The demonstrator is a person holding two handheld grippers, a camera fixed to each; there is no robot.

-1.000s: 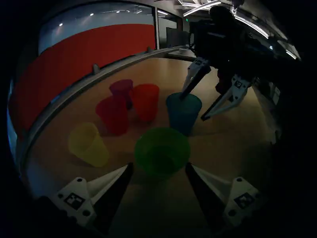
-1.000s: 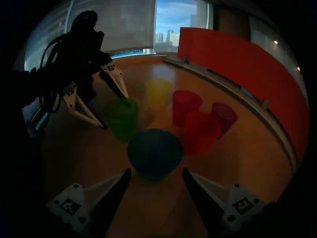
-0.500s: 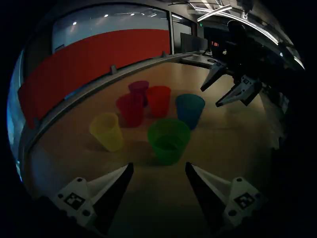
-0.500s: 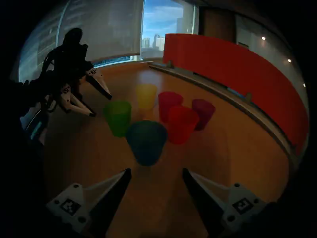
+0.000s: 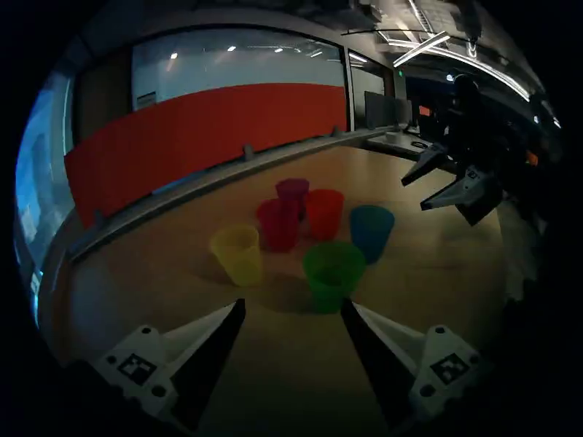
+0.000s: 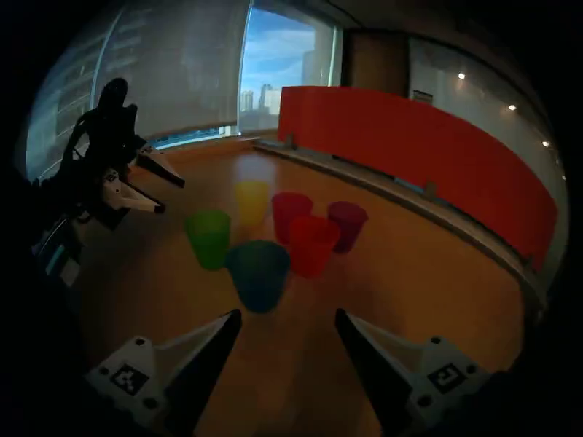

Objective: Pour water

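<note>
In the left gripper view, the left gripper point(image 5: 291, 302) holds its fingers wide apart and empty. The green cup point(image 5: 334, 275) stands upright just above their tips, at the frame's centre. In the right gripper view, the right gripper point(image 6: 287, 313) is equally wide and empty, with the blue cup point(image 6: 257, 275) just above its tips. Both are tapered, translucent plastic on a smooth wooden surface point(image 5: 291, 379).

Your left gripper point(image 5: 291, 302) has two white wedge-shaped plastic fingers point(image 5: 182, 348) with black inner faces, tapering to sharp points at the bottom of the frame. Each finger carries a square black-and-white tag point(image 5: 137, 368) with small dark screws point(image 5: 159, 391) beside it. Your right gripper point(image 6: 288, 313) is built the same, its own tags point(image 6: 446, 378) included. At the upper left of the right gripper view, the left gripper's dark bulky housing point(image 6: 109, 131) shows as a silhouette.
</note>
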